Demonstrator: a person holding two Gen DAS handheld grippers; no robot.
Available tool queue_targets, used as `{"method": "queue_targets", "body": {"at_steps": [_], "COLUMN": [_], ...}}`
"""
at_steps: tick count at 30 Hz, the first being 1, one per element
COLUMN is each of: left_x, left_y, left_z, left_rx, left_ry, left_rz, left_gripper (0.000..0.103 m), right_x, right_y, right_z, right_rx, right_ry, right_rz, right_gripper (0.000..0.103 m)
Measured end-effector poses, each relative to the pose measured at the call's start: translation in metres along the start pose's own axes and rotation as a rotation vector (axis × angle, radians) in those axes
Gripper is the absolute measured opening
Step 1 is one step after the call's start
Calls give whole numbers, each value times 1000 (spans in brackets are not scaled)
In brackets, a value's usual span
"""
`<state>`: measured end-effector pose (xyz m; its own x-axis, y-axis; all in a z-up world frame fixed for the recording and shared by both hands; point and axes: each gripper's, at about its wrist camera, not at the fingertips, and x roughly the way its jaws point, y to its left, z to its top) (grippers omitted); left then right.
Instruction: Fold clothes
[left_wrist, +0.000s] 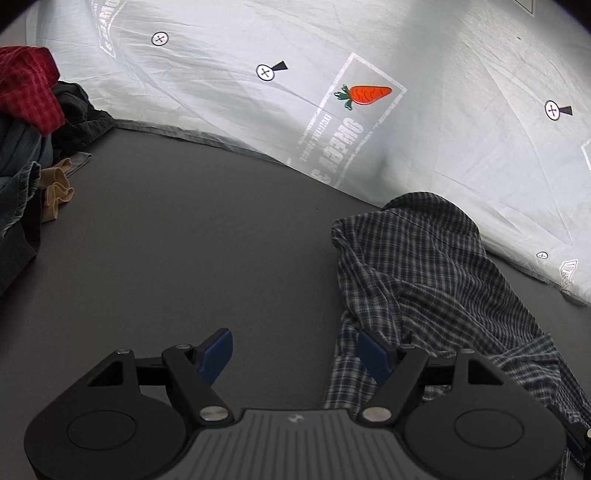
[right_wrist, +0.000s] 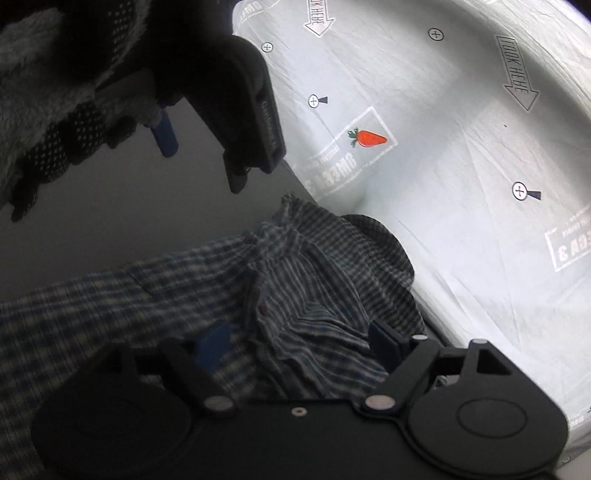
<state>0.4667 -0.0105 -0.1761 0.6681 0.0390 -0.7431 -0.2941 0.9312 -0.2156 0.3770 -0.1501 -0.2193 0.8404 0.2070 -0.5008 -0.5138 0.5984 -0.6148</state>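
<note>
The left gripper (left_wrist: 295, 354) hangs over the grey table (left_wrist: 184, 240) with its jaws released and nothing between its blue pads (left_wrist: 218, 354); the right-hand pad sits over the near edge of the plaid shirt (left_wrist: 436, 280), though I cannot tell whether it touches the cloth; the shirt lies crumpled on the table, its far end bunched up just beside the hem of a pale sheet (left_wrist: 443, 55); the sheet is printed with a carrot (left_wrist: 365, 94), crosshair marks and mirrored lettering, and covers the back of the table; at the far left sits a pile of clothes (left_wrist: 29, 122), with a red checked piece on top, dark and denim pieces under it, and a tan scrap at its near edge, well apart from the shirt

From the right wrist, the right gripper (right_wrist: 299, 350) is also released, jaws wide, with the shirt (right_wrist: 295, 288) spread under and between them but not pinched; this view is dim and somewhat blurred on the left; the left gripper (right_wrist: 207, 144) shows at upper left, held in a dotted glove (right_wrist: 55, 147) below a fuzzy grey sleeve (right_wrist: 26, 66), one blue pad visible, above bare table beyond the shirt
</note>
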Motion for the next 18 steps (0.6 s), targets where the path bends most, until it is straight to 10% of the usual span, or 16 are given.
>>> {"method": "queue_targets", "body": {"at_steps": [7,14,18], "left_x": [11,47,63], "left_y": [-75,-127,-118], "left_z": [-13,-50,-61], "left_rx": [218,571,566], "left_ry": [-46,-86,-76], "left_rz": [-45,138,183], "left_gripper": [76,77,88], "right_x": [6,15,30], "right_y": [-36,-73,-92], "right_z": [-56,-71,-91], "right_rx": [-59,109,263], "right_ry": [203,210,335], "right_rz": [-193,-251,-265], "right_gripper": [86,88,90]}}
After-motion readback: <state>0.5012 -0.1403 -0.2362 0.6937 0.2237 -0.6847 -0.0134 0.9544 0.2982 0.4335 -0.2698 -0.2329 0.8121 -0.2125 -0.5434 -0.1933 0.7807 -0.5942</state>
